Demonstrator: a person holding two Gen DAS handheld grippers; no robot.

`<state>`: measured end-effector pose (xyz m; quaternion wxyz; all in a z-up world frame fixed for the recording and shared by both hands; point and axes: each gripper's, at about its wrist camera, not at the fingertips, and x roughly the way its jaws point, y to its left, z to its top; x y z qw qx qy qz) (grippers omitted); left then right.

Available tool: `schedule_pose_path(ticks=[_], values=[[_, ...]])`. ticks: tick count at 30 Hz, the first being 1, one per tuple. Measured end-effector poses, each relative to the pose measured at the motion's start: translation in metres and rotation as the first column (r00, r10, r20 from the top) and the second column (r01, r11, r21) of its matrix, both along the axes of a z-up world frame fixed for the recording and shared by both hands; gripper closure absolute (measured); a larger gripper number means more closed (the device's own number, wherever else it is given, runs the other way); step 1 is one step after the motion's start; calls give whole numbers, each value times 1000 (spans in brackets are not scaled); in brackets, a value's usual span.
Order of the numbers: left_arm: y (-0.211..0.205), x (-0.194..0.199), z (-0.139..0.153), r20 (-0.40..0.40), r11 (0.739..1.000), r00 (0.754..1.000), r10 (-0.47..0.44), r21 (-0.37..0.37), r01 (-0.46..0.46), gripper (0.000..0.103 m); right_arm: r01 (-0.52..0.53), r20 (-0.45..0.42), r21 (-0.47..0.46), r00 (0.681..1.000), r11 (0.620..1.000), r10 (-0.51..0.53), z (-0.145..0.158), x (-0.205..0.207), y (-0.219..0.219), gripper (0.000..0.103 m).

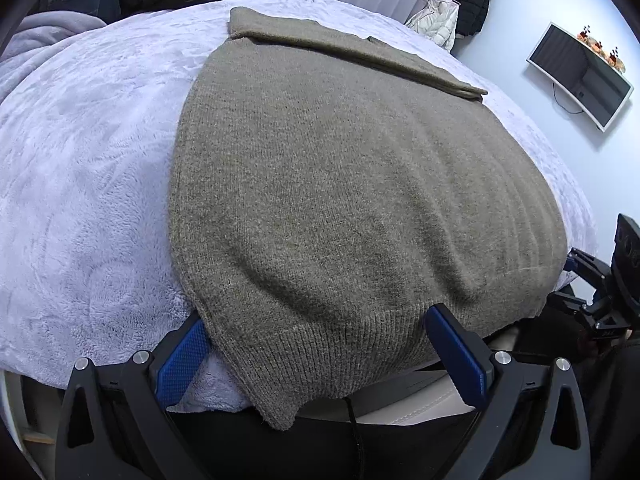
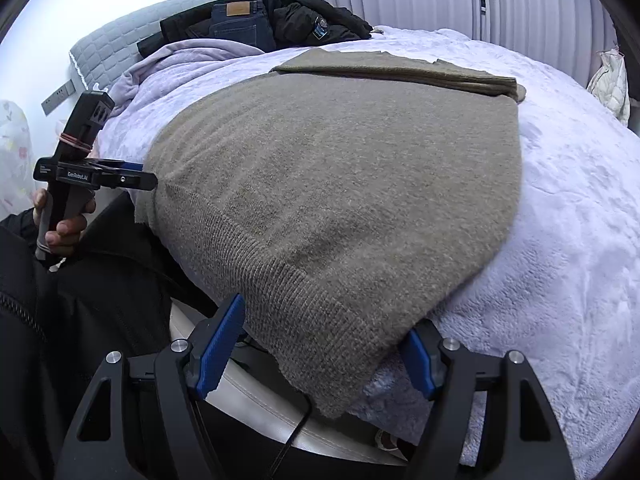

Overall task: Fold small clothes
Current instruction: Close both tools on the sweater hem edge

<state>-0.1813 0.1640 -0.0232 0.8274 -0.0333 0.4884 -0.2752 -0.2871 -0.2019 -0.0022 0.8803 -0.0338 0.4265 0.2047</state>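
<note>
On the lavender fleece blanket (image 1: 88, 168) lies the olive-grey knit sweater (image 1: 340, 184), spread flat with its ribbed hem (image 1: 332, 344) at the near edge of the blanket and hanging slightly past it. At the far end of the sweater, the sleeves (image 1: 360, 52) are already folded across as a flat band

Tool state:
- left gripper (image 1: 316, 344): jaws spread wide, one blue pad at either side of the left hem corner; nothing is pinched
- right gripper (image 2: 328, 352): jaws spread wide, straddling the right hem corner; nothing is pinched

Handling judgement:
- The sweater appears soft, limp and moderately heavy for a garment; it will sag between two hold points and will not keep a shape unaided
- The knit surface looks fuzzy and likely clings to the fleece blanket, so dragging may bunch it; lifting clear is preferable
- It is not fragile, though a loose knit may stretch if pulled by a single layer

Where to take hold:
- Grip both layers of the ribbed hem, one gripper near each corner, since the rib is the thickest and firmest band
- Keep both hold points level so the fold toward the sleeves stays square

Beyond the sweater, dark jackets and jeans (image 2: 240, 24) are piled at the head of the bed, well apart from it
</note>
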Motion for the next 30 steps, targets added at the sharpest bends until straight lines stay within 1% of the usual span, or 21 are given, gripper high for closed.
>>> schedule_pose_path(ticks=[2, 3, 4, 7, 9, 13, 16, 17, 18, 19, 20, 21, 22, 23, 24, 25, 26, 27, 28, 29, 30], values=[[1, 0, -2, -7, 1000, 1000, 11, 4, -11, 0, 3, -3, -7, 1000, 1000, -3, 0, -2, 0, 31], [-2, 0, -3, -1, 1000, 1000, 14, 22, -14, 0, 14, -3, -14, 1000, 1000, -14, 0, -3, -1, 36], [-6, -1, -4, 11, 999, 1000, 17, 48, -17, 0, 26, -3, -14, 1000, 1000, -26, -1, -3, -3, 38], [-23, -4, -5, 49, 987, 999, 16, 160, -23, 0, 47, -11, 5, 999, 999, -47, -1, -1, -3, 38], [-30, -7, -7, 72, 978, 997, 7, 207, -21, 0, 50, -6, -15, 999, 999, -50, -2, -1, 1, 38], [-26, -6, -6, 61, 986, 998, 26, 164, -36, 0, 60, 7, -58, 998, 997, -59, -3, -2, 7, 38], [-25, -7, -6, 60, 986, 997, 41, 158, -50, 0, 83, 16, -65, 997, 994, -82, -5, -2, 7, 37], [-25, -8, -5, 57, 986, 998, 39, 159, -48, 5, 83, 16, -71, 997, 994, -82, -6, -1, 9, 34], [-23, -9, -3, 61, 987, 997, 41, 155, -50, 9, 72, 15, -70, 997, 995, -71, -6, -1, 10, 25], [-18, -10, -1, 61, 988, 997, 45, 142, -53, 18, 57, 13, -76, 998, 995, -56, -7, -1, 15, 20], [-13, -10, 1, 55, 991, 997, 53, 123, -60, 25, 53, 16, -98, 999, 994, -52, -8, -1, 19, 19], [-11, -10, 1, 46, 992, 997, 58, 107, -62, 29, 50, 20, -119, 999, 992, -48, -9, -1, 23, 18], [-6, -10, 2, 39, 994, 997, 60, 90, -63, 38, 58, 29, -129, 998, 990, -55, -8, -2, 24, 24], [-1, -11, 2, 35, 995, 998, 59, 77, -62, 46, 74, 44, -126, 997, 989, -69, -6, -3, 22, 33], [2, -11, 3, 26, 996, 998, 58, 64, -60, 51, 106, 58, -120, 993, 987, -99, -3, -3, 18, 54], [4, -11, 3, 15, 997, 998, 53, 46, -54, 60, 136, 55, -91, 990, 986, -132, -2, -2, 10, 66], [5, -11, 3, 6, 998, 999, 49, 32, -50, 69, 152, 37, -33, 988, 988, -150, 0, -1, 0, 69], [5, -10, 3, -5, 999, 999, 43, 17, -43, 71, 158, 24, 12, 987, 987, -158, 0, -1, -7, 74], [5, -9, 3, -11, 999, 999, 46, 10, -46, 71, 163, 6, 52, 987, 985, -163, 0, 0, -13, 74], [3, -8, 2, -19, 999, 999, 49, 3, -49, 68, 163, -4, 72, 987, 984, -163, 0, 0, -16, 74], [4, -6, 0, -34, 998, 998, 54, -12, -54, 61, 160, -13, 92, 987, 983, -159, -1, 0, -17, 74]])
